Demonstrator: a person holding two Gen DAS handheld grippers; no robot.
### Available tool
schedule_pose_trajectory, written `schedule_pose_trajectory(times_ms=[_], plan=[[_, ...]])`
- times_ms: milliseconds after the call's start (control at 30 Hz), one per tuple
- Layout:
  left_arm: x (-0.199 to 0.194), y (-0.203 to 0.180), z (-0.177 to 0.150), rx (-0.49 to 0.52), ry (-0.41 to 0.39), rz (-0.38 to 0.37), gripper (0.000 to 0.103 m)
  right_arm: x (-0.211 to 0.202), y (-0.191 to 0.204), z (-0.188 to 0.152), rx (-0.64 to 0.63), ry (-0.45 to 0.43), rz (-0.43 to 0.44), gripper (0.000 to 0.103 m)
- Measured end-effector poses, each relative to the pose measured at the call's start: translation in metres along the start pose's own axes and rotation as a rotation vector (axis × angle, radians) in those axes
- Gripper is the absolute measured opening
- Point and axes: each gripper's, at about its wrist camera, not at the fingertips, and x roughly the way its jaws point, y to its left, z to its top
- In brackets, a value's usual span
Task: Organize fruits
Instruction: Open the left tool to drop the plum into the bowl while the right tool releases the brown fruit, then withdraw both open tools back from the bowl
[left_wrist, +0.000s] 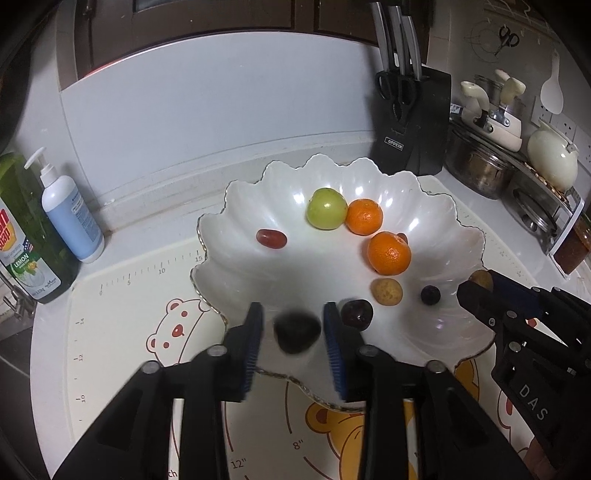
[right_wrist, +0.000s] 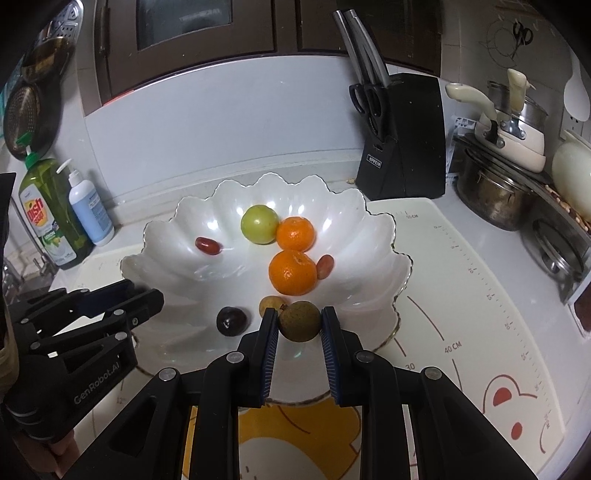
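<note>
A white scalloped bowl (left_wrist: 454, 229) (right_wrist: 166, 258) holds a green fruit (left_wrist: 326, 208), two tangerines (left_wrist: 388, 253), red grapes (left_wrist: 271, 238), a tan longan (left_wrist: 386, 291) and dark fruits (left_wrist: 356, 314). My left gripper (left_wrist: 293, 328) is open over the bowl's near rim; a blurred dark fruit (left_wrist: 297, 331) sits between its fingers, touching neither. My right gripper (right_wrist: 300, 321) is shut on a brownish-green longan (right_wrist: 299, 320) above the bowl's near right side. It shows from the side in the left wrist view (left_wrist: 476, 291).
A black knife block (left_wrist: 410, 122) stands behind the bowl. Pots and a rack (left_wrist: 517, 166) stand at the right. Soap bottles (left_wrist: 70, 214) stand at the left. A bear-print measuring mat (right_wrist: 480, 295) lies under the bowl.
</note>
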Motion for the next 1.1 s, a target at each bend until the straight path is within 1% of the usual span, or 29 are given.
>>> schedule_pose_trajectory(times_ms=[33,100,167,233,267,300,367,500,667,767,867,1000,1100], plan=[[-0.001,0.0,0.0,-0.002,-0.002,0.004,0.043,0.0,0.0,0.0,-0.001,-0.001,-0.003,0.026],[-0.001,0.002,-0.001,-0.005,-0.002,0.009,0.047,-0.001,0.0,0.0,-0.001,-0.002,-0.012,0.033],[-0.003,0.003,-0.001,-0.008,-0.006,0.016,0.051,-0.002,-0.001,0.0,0.001,-0.01,-0.026,0.048],[-0.006,0.003,-0.001,-0.007,-0.012,0.029,0.053,-0.005,-0.001,0.0,0.003,-0.024,-0.045,0.057],[-0.008,0.003,-0.002,-0.004,-0.017,0.038,0.055,-0.007,-0.002,0.0,0.005,-0.031,-0.053,0.063],[-0.01,0.004,-0.002,-0.004,-0.02,0.044,0.057,-0.009,-0.002,0.0,0.007,-0.035,-0.058,0.066],[-0.014,0.004,-0.003,-0.005,-0.03,0.06,0.064,-0.013,-0.003,0.0,0.015,-0.048,-0.07,0.076],[-0.024,0.005,-0.005,-0.005,-0.044,0.079,0.069,-0.021,-0.005,-0.001,0.028,-0.066,-0.089,0.08],[-0.039,0.009,-0.009,-0.018,-0.064,0.106,0.081,-0.029,-0.005,-0.003,0.044,-0.071,-0.104,0.08],[-0.048,0.01,-0.011,-0.025,-0.073,0.118,0.086,-0.036,-0.005,-0.006,0.051,-0.075,-0.112,0.081],[-0.058,0.012,-0.015,-0.032,-0.085,0.126,0.089,-0.043,-0.004,-0.01,0.06,-0.083,-0.119,0.087],[-0.07,0.012,-0.021,-0.037,-0.091,0.131,0.09,-0.052,-0.002,-0.014,0.067,-0.089,-0.116,0.087],[-0.079,0.014,-0.026,-0.047,-0.099,0.137,0.095,-0.059,0.0,-0.017,0.07,-0.095,-0.117,0.087]])
